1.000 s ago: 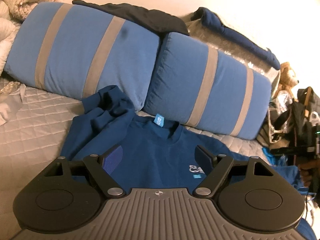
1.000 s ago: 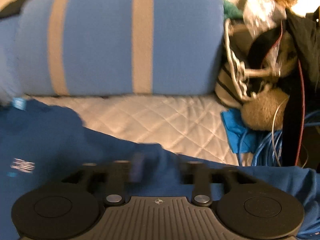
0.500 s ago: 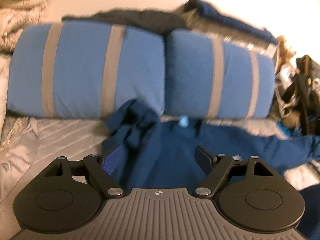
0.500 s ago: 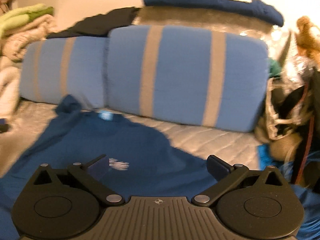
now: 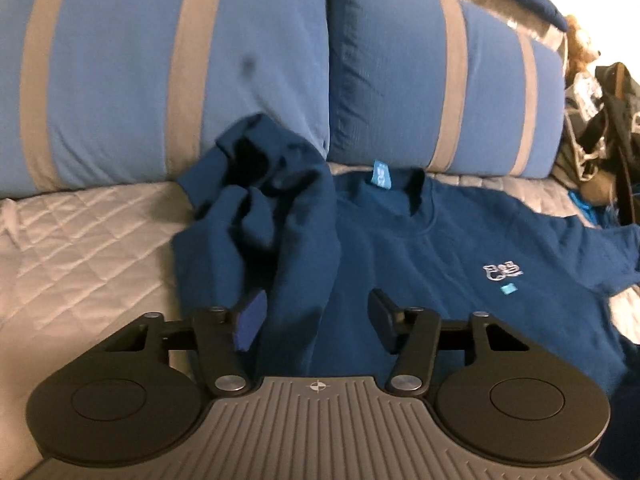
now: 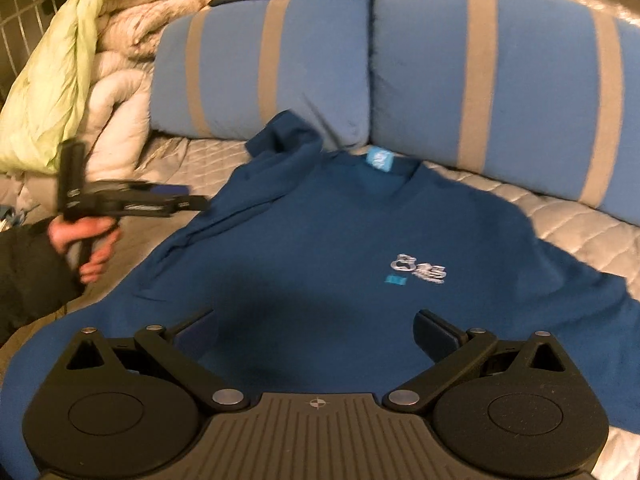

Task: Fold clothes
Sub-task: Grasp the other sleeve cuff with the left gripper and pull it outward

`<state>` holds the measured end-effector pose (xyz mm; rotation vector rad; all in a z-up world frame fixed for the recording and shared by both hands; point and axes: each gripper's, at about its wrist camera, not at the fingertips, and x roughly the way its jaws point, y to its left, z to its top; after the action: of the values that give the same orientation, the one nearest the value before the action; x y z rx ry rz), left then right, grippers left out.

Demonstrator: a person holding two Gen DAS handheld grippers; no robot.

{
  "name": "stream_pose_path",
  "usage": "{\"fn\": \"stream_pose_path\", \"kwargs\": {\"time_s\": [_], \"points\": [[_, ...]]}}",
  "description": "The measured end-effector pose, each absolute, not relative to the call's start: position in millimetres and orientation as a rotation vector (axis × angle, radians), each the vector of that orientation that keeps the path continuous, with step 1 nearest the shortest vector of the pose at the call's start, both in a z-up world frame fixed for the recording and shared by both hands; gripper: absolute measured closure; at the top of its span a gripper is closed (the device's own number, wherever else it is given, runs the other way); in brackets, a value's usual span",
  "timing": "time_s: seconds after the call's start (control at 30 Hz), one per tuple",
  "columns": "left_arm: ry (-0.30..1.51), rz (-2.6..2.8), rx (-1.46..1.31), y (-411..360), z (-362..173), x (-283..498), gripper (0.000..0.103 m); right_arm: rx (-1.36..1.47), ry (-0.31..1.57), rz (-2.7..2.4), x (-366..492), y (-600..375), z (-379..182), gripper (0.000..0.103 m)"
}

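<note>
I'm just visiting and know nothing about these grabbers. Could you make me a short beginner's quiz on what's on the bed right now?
1. True or false: the sweatshirt lies with its chest logo facing up.
2. Which sleeve is bunched up near the collar?
A. the one in front of the left gripper
B. the one by the teddy bear
3. Fill in: the right gripper is ____, with nothing pinched between its fingers.

Key: 1 true; 2 A, the crumpled sleeve; 3 open.
</note>
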<state>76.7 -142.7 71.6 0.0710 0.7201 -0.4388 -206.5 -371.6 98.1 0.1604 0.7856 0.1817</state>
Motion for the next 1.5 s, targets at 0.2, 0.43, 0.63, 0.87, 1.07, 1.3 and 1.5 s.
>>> {"fn": "stream_pose_path", "kwargs": {"time_s": [0.2,0.43,0.63,0.87,1.07,1.3,1.5], "points": [[0.76,-0.421,0.089,-149.5,55.4,100.3,0.089,0.158,0.798,0.187,-200.3,-359.6,85.1,0.0],[0.68,-0.345,0.058,-122.0,88.8,86.8,0.095,0.147,0.827,0.172,-198.7,-357.4,70.2,0.0],[0.613,-0.204,0.021,-69.6,121.7,56.6,0.095,0.153,0.822,0.176,-199.1,-355.8,65.9,0.0],[0.745,-0.048,0.042,-8.3,95.5,15.8,0.096,0.187,0.823,0.18,-199.3,-361.6,64.3,0.0],[0.863,0.038,0.069,6.8,73.6,5.0,0.09,0.231,0.819,0.173,-200.1,-366.8,62.8,0.0],[0.664,-0.048,-0.042,7.6,106.4,21.5,0.052,0.239,0.817,0.18,-200.2,-366.5,62.2,0.0],[0.581,-0.112,0.066,-40.4,113.0,69.5,0.05,0.245,0.817,0.19,-200.8,-365.6,61.2,0.0]]}}
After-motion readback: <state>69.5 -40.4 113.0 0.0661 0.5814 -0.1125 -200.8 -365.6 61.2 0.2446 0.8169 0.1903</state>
